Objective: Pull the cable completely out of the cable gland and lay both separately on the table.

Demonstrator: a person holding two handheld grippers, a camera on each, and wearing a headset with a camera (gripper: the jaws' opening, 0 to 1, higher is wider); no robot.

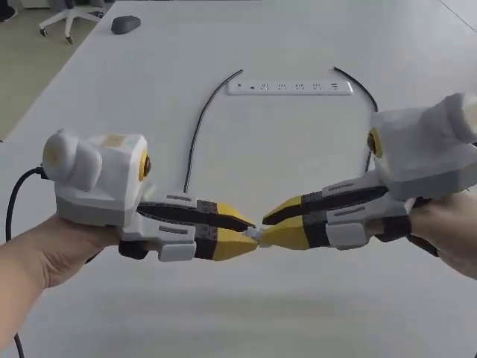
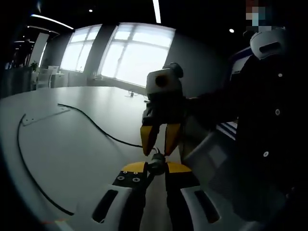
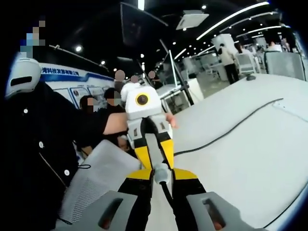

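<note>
Left gripper (image 1: 250, 228) and right gripper (image 1: 268, 225) meet tip to tip over the table (image 1: 298, 156), both sets of jaws pinched tight on the little white cable gland (image 1: 256, 235), with the black cable (image 3: 167, 193) trailing back between the right jaws.

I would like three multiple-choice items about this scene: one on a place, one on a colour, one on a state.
1. Where is the power strip?
A. on the table, beyond the grippers
B. under one gripper
C. on a chair

2. What colour are the fingertips of the grippers?
A. red
B. yellow
C. green

3. How is the cable gland now?
A. lying on the table
B. held between the left gripper and the right gripper
C. inside a box

Answers:
1 A, it lies on the white table behind them.
2 B, the tips are yellow in every view.
3 B, both pairs of fingers close on it above the table.
</note>
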